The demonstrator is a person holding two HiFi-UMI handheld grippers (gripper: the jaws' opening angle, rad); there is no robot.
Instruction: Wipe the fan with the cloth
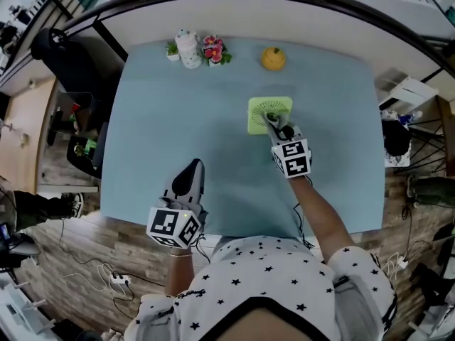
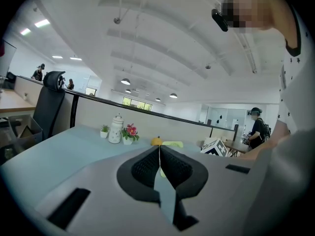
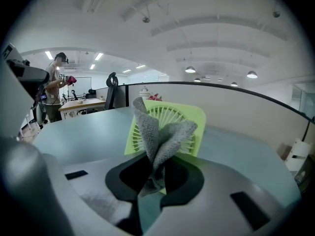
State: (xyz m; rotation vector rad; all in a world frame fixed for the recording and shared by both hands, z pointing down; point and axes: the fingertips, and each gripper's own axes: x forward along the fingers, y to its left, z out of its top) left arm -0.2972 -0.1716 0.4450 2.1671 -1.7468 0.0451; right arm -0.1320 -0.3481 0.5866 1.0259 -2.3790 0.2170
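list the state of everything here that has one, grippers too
right gripper: shut on the cloth
left gripper: shut, empty, over the near part of the table
cloth: bunched, held in front of the fan grille
fan: standing on the table, grille facing the right gripper
white jar: upright, lid on
flower pot: upright at the far edge

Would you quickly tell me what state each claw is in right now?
Left claw: closed, empty.
Right claw: closed on the cloth.
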